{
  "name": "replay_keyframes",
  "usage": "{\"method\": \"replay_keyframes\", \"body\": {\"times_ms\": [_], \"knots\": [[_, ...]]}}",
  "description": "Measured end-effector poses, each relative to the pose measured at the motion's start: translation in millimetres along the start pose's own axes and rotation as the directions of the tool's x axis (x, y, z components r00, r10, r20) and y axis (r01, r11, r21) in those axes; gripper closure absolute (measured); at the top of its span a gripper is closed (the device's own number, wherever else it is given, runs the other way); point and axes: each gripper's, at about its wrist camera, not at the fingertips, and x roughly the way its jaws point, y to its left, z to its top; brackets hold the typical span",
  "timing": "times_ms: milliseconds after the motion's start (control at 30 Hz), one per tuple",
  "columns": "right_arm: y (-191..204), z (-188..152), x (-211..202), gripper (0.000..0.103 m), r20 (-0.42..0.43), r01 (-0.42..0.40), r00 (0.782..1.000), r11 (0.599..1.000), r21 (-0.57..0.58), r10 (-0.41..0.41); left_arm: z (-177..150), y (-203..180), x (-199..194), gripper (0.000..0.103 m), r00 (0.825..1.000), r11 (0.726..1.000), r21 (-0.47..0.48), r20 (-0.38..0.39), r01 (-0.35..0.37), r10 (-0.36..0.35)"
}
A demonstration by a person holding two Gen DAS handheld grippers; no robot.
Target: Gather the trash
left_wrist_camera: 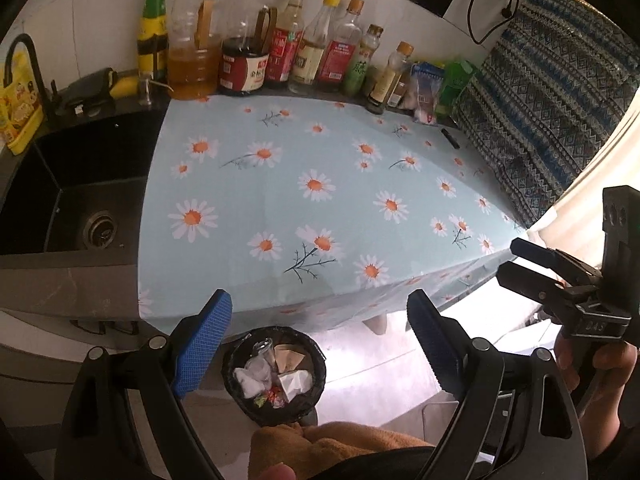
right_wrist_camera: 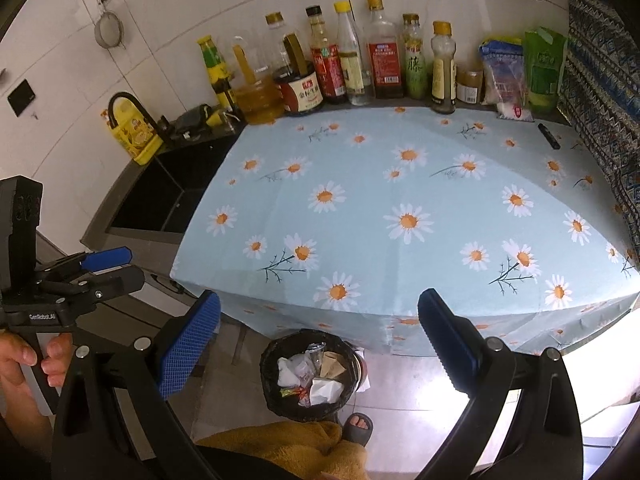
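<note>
Blue-padded fingers frame the left wrist view. Left gripper [left_wrist_camera: 320,340] is spread wide, nothing between its pads, held out over the floor just in front of the counter edge. Directly below it sits the bin [left_wrist_camera: 316,384], black-lined, on the floor against the hanging cloth. Trash [left_wrist_camera: 264,372] lies inside: crumpled white paper, a clear glass or plastic piece, brown paper scraps, small coloured wrappers. Placement reads as practical: the bin stands at the person's feet so items can be dropped straight down from the counter edge. Right gripper [left_wrist_camera: 516,262] shows at the far right, held in a hand [left_wrist_camera: 596,364]; its fingers sit close together with a narrow gap, nothing seen between them. Daisy cloth [left_wrist_camera: 320,184] is bare except for a small dark object [left_wrist_camera: 450,137] near the back right. Bottles [left_wrist_camera: 280,52] are lined along the wall, out of the working area. Sink [left_wrist_camera: 72,200] to the left.

Right wrist view: the right gripper's own fingers stand wide apart and empty, so I judge it open; it also hangs above the bin. Left gripper appears at the left edge, held in a hand [right_wrist_camera: 24,364]. Same trash in the bin, same dark object on the cloth.

Judgement: collection looks essentially complete; both tools hang empty over the bin as after dropping.
</note>
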Motion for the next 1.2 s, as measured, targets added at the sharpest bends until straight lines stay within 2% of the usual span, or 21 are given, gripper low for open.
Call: {"method": "replay_keyframes", "body": {"times_ms": [167,433,667,1200], "knots": [[-7.9,-2.7,-13.5,0.005,0.02,-0.011,1.0,1.0,-0.003,0.011,-3.0,-9.3,-5.2,0.016,1.0,1.0,-0.009,0.017,-0.021,0.021],[-22.3,-6.9,-22.6,0.005,0.054,-0.009,0.998,1.0,-0.007,0.01,-9.9,-30.4,-16.1,0.016,0.996,0.998,0.027,0.071,-0.058,0.056],[-23.9,-12.2,-32.8,0.005,0.06,-0.015,0.998,0.999,-0.035,0.017,-17.1,-41.8,-17.8,0.016,0.994,0.996,0.036,0.079,-0.079,0.076],[-29.8,-16.2,-38.5,0.005,0.061,-0.023,0.998,1.0,-0.006,0.023,-19.6,-49.6,-29.3,0.016,0.991,0.995,0.026,0.095,-0.095,0.092]]}}
